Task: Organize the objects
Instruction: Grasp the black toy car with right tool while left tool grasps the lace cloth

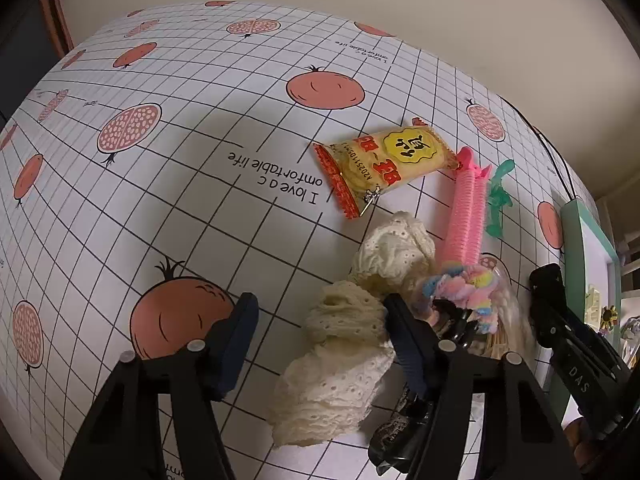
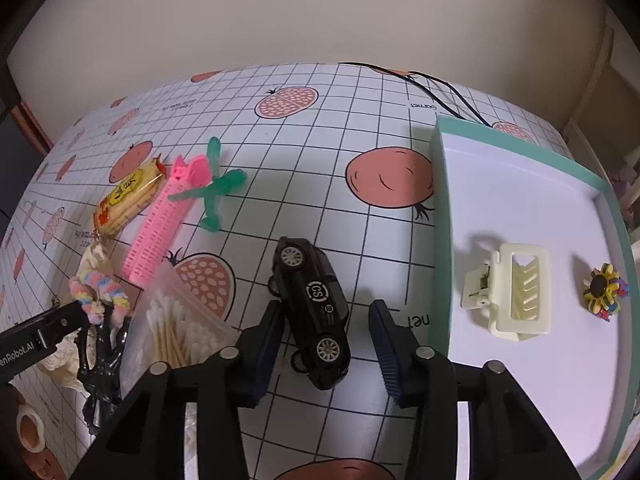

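**Both tools open; toy car sat between right tool's fingers, ungrasped**

Right wrist view only: black toy car point(image 2: 312, 312) lay on its side on the desk point(image 2: 320, 152), wheels facing the camera, long axis running from near-right to far-left. Right tool point(image 2: 324, 350) was released, jaws spread wide; the left finger looked to be touching or just beside the car, the right finger was apart from it. Bag of cotton swabs point(image 2: 180, 328) sat just left of that. To the right, a teal-rimmed tray point(image 2: 438, 184) held a cream hair claw point(image 2: 508, 292) and a sunflower-shaped piece point(image 2: 604, 292), well apart.

Left wrist view only: left tool point(image 1: 320, 344) was released too, jaws wide, cream lace fabric point(image 1: 344, 360) bunched against its right finger. Beyond it, a pastel scrunchie point(image 1: 464, 284), then a pink hair roller point(image 1: 466, 216) lengthwise away from the camera, a green plastic toy point(image 1: 498, 200) beside it, and a yellow snack packet point(image 1: 384, 164) lying crosswise.

Desk carried a white grid cloth with pomegranate prints. Plain beige wall point(image 2: 320, 20) behind; black cable point(image 2: 440, 88) at the far edge.
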`<state>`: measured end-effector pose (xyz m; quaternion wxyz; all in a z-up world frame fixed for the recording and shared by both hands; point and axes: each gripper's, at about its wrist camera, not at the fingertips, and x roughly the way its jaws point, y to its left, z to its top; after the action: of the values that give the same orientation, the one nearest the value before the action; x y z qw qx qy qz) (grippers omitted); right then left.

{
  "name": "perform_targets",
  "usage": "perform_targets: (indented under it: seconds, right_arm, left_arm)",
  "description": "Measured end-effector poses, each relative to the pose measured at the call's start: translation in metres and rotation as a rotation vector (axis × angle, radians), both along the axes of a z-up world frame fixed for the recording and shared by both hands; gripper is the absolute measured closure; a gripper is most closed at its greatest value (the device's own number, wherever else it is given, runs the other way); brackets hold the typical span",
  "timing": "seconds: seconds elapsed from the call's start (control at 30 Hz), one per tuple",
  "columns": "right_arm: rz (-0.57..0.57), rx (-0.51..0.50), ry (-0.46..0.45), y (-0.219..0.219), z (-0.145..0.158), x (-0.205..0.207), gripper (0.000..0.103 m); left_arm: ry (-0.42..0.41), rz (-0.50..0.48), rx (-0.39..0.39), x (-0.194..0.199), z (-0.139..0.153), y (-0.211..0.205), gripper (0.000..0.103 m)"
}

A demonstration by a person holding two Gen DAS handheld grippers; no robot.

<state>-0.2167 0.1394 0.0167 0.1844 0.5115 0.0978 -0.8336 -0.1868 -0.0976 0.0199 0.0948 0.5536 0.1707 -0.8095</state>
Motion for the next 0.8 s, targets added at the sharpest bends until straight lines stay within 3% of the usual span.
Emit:
perform_targets:
  seconds: [0.13, 0.23, 0.4, 0.8]
  right_arm:
    - [-0.019, -0.003, -0.002, 0.004, 0.0, -0.001, 0.07]
    - [-0.019, -0.007, -0.002, 0.005, 0.0, -0.001, 0.071]
    - [-0.014, -0.005, 0.001, 0.005, -0.001, -0.001, 0.071]
    - [-0.012, -0.01, -0.031, 0.006, 0.0, 0.0, 0.072]
  left_arm:
    - [0.013, -0.001, 0.029, -0.001, 0.002, -0.002, 0.06]
    - [0.018, -0.005, 0.042, -0.002, 0.003, -0.002, 0.067]
    - [0.022, 0.009, 0.05, 0.0, 0.005, 0.0, 0.073]
    - [0.031, 0.06, 0.044, 0.004, 0.011, -0.01, 0.077]
